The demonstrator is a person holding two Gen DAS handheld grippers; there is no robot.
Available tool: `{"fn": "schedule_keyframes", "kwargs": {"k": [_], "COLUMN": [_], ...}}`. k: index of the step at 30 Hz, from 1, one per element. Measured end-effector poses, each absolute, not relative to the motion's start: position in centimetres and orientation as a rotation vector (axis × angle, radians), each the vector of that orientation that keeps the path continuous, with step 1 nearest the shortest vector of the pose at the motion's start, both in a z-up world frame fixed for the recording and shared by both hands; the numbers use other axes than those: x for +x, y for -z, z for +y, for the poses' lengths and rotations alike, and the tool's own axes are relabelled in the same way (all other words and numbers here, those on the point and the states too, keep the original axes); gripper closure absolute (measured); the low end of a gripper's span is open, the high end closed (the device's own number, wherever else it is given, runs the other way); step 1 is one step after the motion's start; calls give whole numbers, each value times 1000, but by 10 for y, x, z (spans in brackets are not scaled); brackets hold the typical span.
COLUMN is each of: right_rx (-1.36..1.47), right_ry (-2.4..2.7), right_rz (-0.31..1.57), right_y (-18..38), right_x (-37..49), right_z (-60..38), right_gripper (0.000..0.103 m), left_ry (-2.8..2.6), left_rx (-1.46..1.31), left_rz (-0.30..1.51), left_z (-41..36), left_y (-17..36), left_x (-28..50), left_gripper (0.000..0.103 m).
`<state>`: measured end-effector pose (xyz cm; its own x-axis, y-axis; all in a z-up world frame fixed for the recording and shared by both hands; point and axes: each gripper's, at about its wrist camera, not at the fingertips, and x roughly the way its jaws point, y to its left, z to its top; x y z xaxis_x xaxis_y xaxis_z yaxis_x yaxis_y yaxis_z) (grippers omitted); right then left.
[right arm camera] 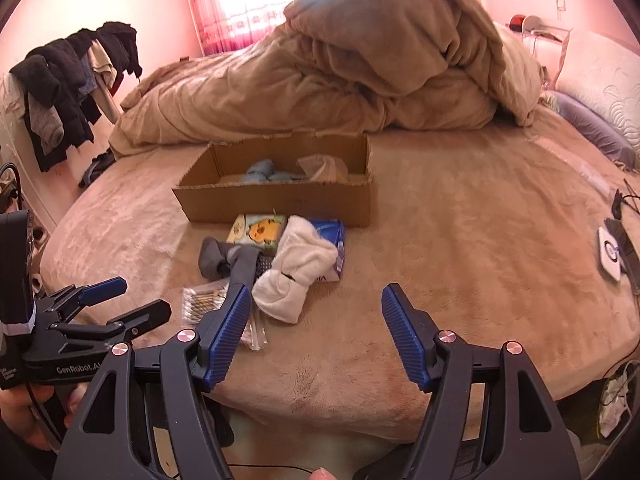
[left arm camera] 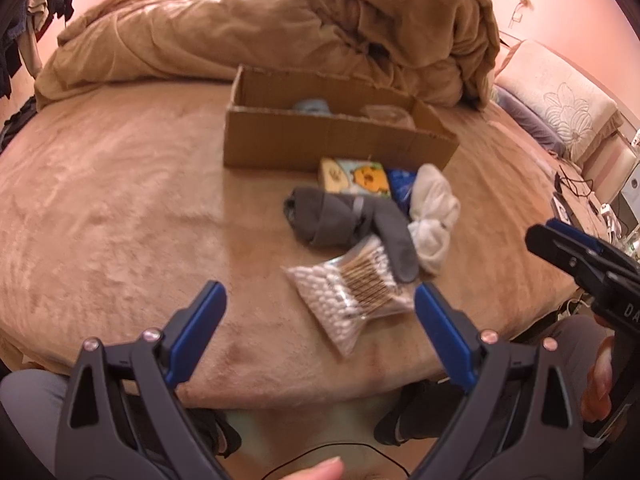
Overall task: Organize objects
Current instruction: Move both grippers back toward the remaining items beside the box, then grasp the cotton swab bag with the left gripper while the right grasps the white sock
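Observation:
A cardboard box [left arm camera: 332, 142] [right arm camera: 280, 200] sits mid-bed, holding a light blue cloth [right arm camera: 262, 172] and a clear plastic item [right arm camera: 324, 166]. In front of it lie a cartoon tissue pack [left arm camera: 358, 176] [right arm camera: 260, 230], a blue packet [left arm camera: 402, 186] [right arm camera: 334, 240], grey socks [left arm camera: 344, 220] [right arm camera: 236, 260], white socks [left arm camera: 434, 216] [right arm camera: 292, 280] and a bag of cotton swabs [left arm camera: 352, 296] [right arm camera: 204, 304]. My left gripper [left arm camera: 320, 300] [right arm camera: 134, 300] is open and empty, just short of the swabs. My right gripper [right arm camera: 316, 304] [left arm camera: 560, 240] is open and empty, to the right of the pile.
A bunched tan duvet [left arm camera: 280, 28] [right arm camera: 340, 72] lies behind the box. Pillows [left arm camera: 560, 96] sit at the right. Dark clothes [right arm camera: 68, 88] hang at the left. A white charger and cables [right arm camera: 610, 256] lie at the bed's right edge. The bed's near edge is under the grippers.

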<state>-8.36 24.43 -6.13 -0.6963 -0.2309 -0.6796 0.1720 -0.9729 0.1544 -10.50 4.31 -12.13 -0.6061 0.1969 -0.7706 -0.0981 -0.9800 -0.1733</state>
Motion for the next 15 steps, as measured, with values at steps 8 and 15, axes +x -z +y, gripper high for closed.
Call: {"fn": "schedule_keyframes", "kwargs": {"k": [8, 15], "right_rx": [1163, 1210], "right_ry": [2659, 2624], "right_rz": [-123, -146], "right_y": [91, 110], "right_x": [-114, -140], "right_z": [236, 230], "right_gripper": [32, 32], "left_ry": [-2604, -2560], "left_rx": [-1353, -1369], "left_rz": [-172, -209], "left_z": [54, 57], "left_y": [154, 173], "left_x": [-125, -137], "left_gripper": [7, 8]}}
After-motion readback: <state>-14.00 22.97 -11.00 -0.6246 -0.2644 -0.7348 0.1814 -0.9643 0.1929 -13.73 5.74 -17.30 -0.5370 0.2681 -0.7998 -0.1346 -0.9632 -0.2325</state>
